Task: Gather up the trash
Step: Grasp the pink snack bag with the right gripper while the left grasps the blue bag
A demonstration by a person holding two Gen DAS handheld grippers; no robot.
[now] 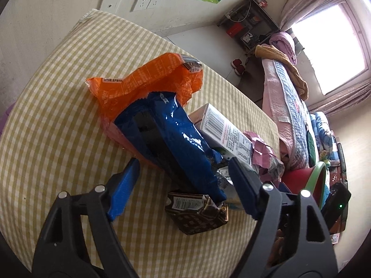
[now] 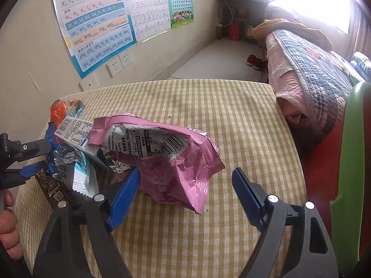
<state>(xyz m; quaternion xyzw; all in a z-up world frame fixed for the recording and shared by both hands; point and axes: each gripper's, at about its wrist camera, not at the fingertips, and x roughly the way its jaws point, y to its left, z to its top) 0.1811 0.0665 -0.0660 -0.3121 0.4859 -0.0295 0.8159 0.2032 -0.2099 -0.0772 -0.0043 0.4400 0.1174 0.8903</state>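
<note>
Both tongs apart; blue wrapper (image 1: 171, 134) lengthwise betw. left tongs (image 1: 183, 169), pointing away.

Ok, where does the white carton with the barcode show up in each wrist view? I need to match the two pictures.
Left wrist view: the white carton lies right of centre, between the blue wrapper and the pink bag.
Right wrist view: the white carton sits at the left, its end against the pink bag.
Shared landmark: the wall sockets behind the table.
</note>
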